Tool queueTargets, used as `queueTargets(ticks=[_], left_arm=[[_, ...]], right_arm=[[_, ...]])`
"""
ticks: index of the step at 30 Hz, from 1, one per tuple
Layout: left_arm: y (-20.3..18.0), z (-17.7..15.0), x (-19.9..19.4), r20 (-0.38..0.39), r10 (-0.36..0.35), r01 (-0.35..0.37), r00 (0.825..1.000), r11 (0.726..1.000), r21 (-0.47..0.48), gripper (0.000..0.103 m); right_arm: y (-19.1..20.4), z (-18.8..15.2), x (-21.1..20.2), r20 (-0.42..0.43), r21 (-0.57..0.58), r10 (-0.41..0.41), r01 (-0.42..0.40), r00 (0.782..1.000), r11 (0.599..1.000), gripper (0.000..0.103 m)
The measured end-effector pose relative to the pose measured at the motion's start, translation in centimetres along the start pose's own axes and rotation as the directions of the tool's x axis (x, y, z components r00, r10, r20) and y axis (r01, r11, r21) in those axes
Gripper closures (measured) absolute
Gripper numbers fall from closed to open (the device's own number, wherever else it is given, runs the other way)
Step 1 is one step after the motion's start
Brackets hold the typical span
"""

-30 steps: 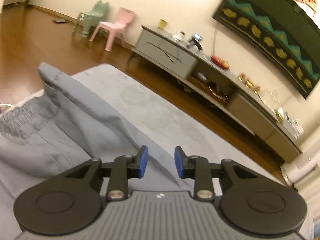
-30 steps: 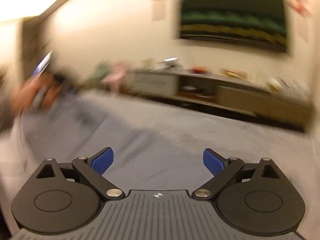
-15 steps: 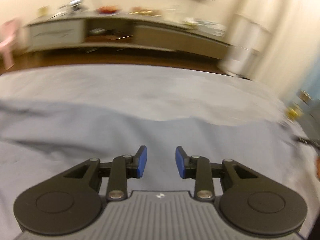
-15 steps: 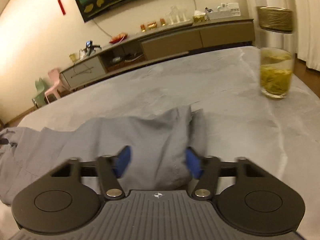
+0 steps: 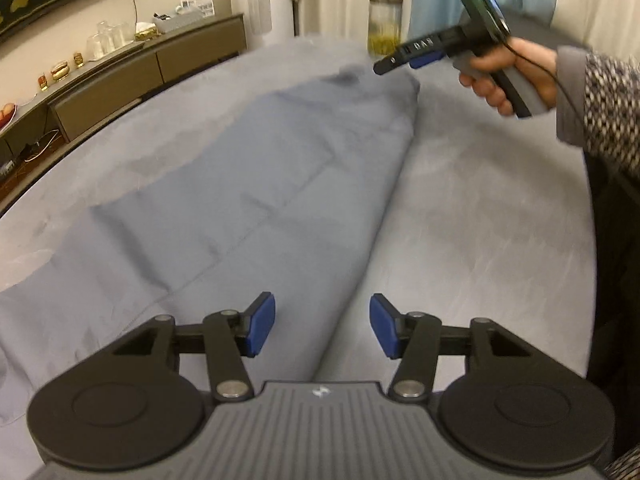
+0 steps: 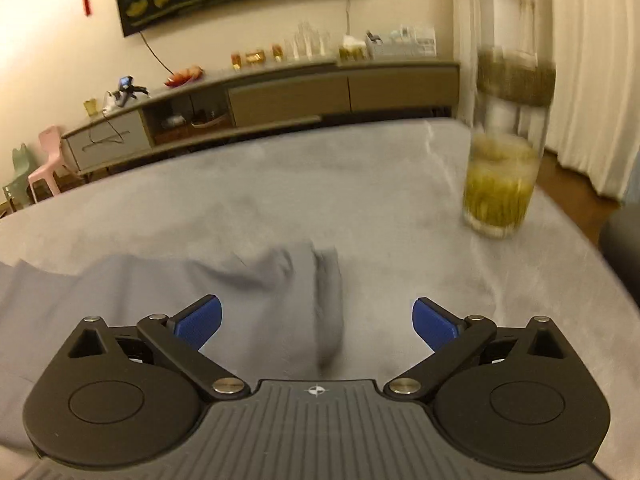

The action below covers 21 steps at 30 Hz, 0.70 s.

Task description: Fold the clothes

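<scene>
A grey-blue garment [image 5: 280, 200] lies stretched out lengthwise on the grey covered table [image 5: 480, 220]. My left gripper [image 5: 322, 328] hovers open over the garment's near end, with its right-hand fold edge between the blue pads. At the far end, a hand holds my right gripper [image 5: 386, 65] just above the cloth. In the right wrist view the right gripper [image 6: 316, 322] is wide open, and the rumpled garment end [image 6: 280, 292] lies loose on the table below it.
A tall glass of green tea [image 6: 500, 184] stands on the table right of the garment's far end. A sleeve [image 5: 600, 100] and dark clothing border the table's right side. A long sideboard [image 6: 280, 92] with small items runs along the back wall.
The right gripper, shut on the garment end half a second ago, has opened and let it go. The left gripper swung right along the garment and opened wider.
</scene>
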<state>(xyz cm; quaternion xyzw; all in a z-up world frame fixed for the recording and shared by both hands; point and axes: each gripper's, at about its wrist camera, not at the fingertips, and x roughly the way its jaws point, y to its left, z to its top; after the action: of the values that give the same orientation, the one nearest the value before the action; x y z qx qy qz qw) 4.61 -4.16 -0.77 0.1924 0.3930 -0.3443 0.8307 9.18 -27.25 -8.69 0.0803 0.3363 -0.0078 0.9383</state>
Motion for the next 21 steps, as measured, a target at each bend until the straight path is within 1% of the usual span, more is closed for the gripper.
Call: queueTargets(ticks=[1,2,3,4,5,6,7,8,9,11,12,13,14,15,16,17,18,19,20,21], left_arm=[[0.1,-0.1,0.3,-0.001,0.008,-0.008,1.000,1.000,0.006,0.049],[0.2,-0.2,0.5,-0.002,0.016,-0.016,1.000,1.000,0.012,0.049],[0.3,-0.3,0.8,-0.003,0.023,-0.023,1.000,1.000,0.018,0.046],[0.3,-0.4,1.0,-0.003,0.031,-0.031,1.000,0.999,0.024,0.044],[0.4,-0.5,1.3,-0.004,0.039,-0.039,0.999,0.999,0.030,0.044],[0.5,-0.6,1.5,-0.005,0.047,-0.047,0.999,0.998,0.036,0.049],[0.8,-0.5,1.6,0.000,0.053,-0.053,0.999,0.998,0.035,0.073],[1.2,-0.3,1.6,0.008,0.059,-0.059,0.998,0.998,0.030,0.085],[2.0,-0.1,1.0,0.032,0.061,-0.061,0.998,0.998,-0.004,0.097],[4.2,0.4,-0.6,0.095,0.064,-0.055,0.993,0.993,-0.100,0.098],[5.9,0.5,-1.7,0.139,0.050,-0.025,0.989,0.984,-0.177,0.098],[8.4,0.2,-2.8,0.185,0.038,0.017,0.982,0.958,-0.287,0.098],[11.1,-0.3,-3.8,0.228,0.035,0.061,0.973,0.914,-0.401,0.098],[14.1,-1.3,-4.4,0.257,0.039,0.105,0.966,0.844,-0.526,0.098],[17.2,-2.6,-4.7,0.278,0.049,0.149,0.959,0.749,-0.646,0.098],[20.0,-4.3,-4.6,0.284,0.055,0.185,0.957,0.637,-0.748,0.098],[22.0,-6.2,-4.2,0.268,0.055,0.199,0.962,0.533,-0.822,0.098],[23.7,-8.3,-3.7,0.246,0.051,0.201,0.968,0.432,-0.879,0.097],[25.4,-10.4,-3.2,0.224,0.044,0.198,0.974,0.326,-0.924,0.096],[26.3,-11.8,-3.0,0.208,0.038,0.190,0.977,0.273,-0.943,0.096]], right_arm=[[-0.1,-0.3,0.9,-0.008,0.003,0.005,-0.005,1.000,1.000,0.003],[-0.1,-0.8,1.4,-0.018,0.015,0.032,-0.031,0.999,0.999,0.012],[-0.1,-1.3,1.9,-0.027,0.027,0.058,-0.057,0.998,0.998,0.019],[0.5,-1.5,1.8,-0.011,0.025,0.076,-0.076,0.997,0.997,0.047],[1.0,-0.9,1.5,-0.031,0.050,0.086,-0.084,0.996,0.995,0.071],[1.5,-0.4,1.3,-0.051,0.076,0.096,-0.092,0.994,0.993,0.077],[2.0,0.2,0.9,-0.069,0.101,0.106,-0.099,0.992,0.990,0.086],[2.5,1.1,-0.4,-0.046,0.135,0.147,-0.140,0.988,0.981,0.086],[3.0,2.0,-2.0,-0.018,0.173,0.194,-0.188,0.981,0.967,0.086],[4.7,4.2,-4.8,0.035,0.238,0.283,-0.283,0.959,0.929,0.086],[5.8,5.5,-6.1,0.061,0.265,0.324,-0.328,0.944,0.907,0.086],[7.3,6.8,-7.3,0.078,0.285,0.354,-0.361,0.932,0.888,0.086],[9.1,8.3,-8.3,0.097,0.303,0.383,-0.394,0.919,0.868,0.086],[10.8,9.9,-9.2,0.115,0.320,0.402,-0.416,0.909,0.851,0.086],[13.2,11.7,-9.8,0.135,0.341,0.426,-0.446,0.894,0.828,0.086],[15.2,12.9,-9.6,0.154,0.372,0.458,-0.481,0.875,0.794,0.082],[17.1,14.2,-9.4,0.175,0.401,0.489,-0.515,0.855,0.757,0.080],[19.0,15.2,-8.5,0.194,0.421,0.540,-0.567,0.819,0.708,0.057],[21.0,15.8,-7.0,0.190,0.409,0.595,-0.614,0.781,0.675,0.012],[23.1,16.4,-5.5,0.185,0.397,0.645,-0.657,0.741,0.641,0.001]])
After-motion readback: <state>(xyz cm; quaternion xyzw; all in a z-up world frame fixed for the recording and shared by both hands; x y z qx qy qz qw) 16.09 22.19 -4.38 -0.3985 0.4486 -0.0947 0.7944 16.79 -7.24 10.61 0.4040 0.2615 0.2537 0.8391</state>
